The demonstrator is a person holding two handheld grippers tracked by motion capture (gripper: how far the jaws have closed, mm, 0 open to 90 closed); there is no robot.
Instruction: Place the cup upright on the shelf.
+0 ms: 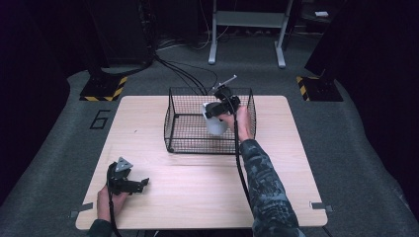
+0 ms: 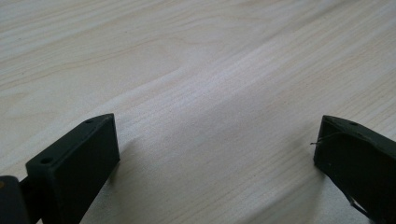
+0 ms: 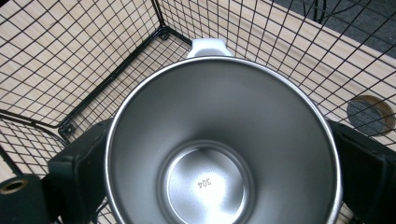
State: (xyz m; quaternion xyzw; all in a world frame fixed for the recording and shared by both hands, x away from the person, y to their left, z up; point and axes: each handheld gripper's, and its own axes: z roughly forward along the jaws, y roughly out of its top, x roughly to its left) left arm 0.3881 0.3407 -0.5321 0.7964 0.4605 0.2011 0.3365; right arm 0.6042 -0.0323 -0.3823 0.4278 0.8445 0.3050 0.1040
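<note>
1. Wire basket [image 1: 180, 123] sits on the far-middle of the wood counter [image 1: 197, 187]; black grid mesh, rectangular.
2. Right gripper [image 1: 217, 111] holds a cup [image 1: 216, 124] inside the basket, jaws clamped on its sides.
3. Right gripper view: cup [image 3: 219, 154] is empty, round steel w/ white tab on rim, "304" stamped in the bottom.
4. Left gripper [image 1: 141, 183] low over the counter's near-left, jaws wide apart, nothing between.
5. Left gripper view: pale wood grain.

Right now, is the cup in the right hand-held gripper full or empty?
Empty. The right gripper view looks straight into the cup: bare steel walls and a dry bottom stamped 304, held over the wire basket.
</note>
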